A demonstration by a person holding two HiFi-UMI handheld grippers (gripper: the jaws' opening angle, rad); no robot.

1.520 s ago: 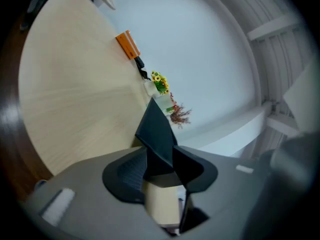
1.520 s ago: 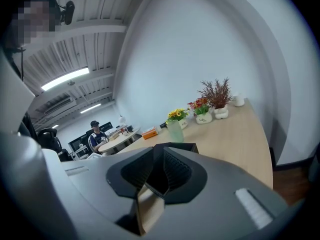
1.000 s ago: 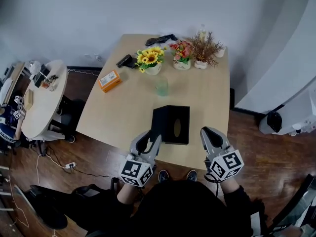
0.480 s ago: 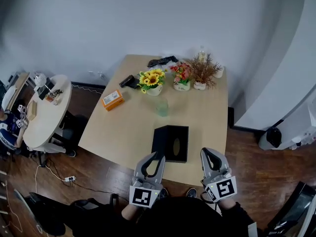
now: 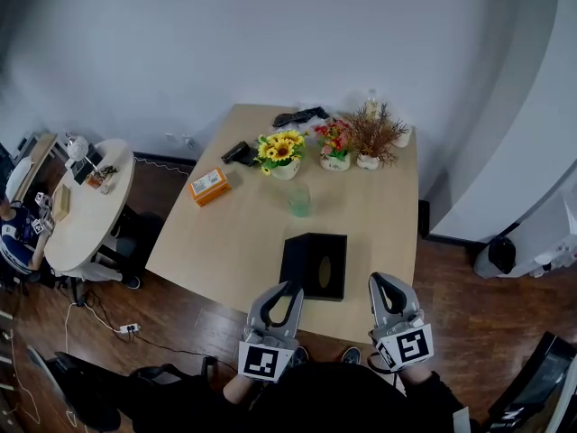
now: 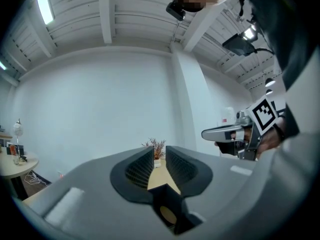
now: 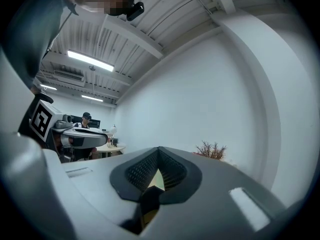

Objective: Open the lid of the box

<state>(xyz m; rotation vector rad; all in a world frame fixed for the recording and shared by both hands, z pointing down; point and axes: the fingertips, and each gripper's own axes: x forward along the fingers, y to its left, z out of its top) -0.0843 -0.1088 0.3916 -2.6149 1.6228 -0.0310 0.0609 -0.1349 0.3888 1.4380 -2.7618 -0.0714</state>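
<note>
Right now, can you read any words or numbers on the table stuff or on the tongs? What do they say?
Nothing here can be read as words.
Orange box: has print, too small to read.
Pink-flower pot: label too blurred to read.
Black box: no text shows.
Left cube and right cube: black-and-white square patterns only, no letters.

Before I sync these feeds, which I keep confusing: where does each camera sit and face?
Head view: on the person's head, steeply down at the black rectangular box on the light wooden table; shows left gripper, right gripper, dark clothing.
Left gripper view: on the left gripper, level along its fingers, which have just been closing, slightly apart, empty; right gripper at right.
Right gripper view: on the right gripper, level along its shut fingers; left gripper at left.
Shared: both gripper views show the brown dried-twig bouquet.
</note>
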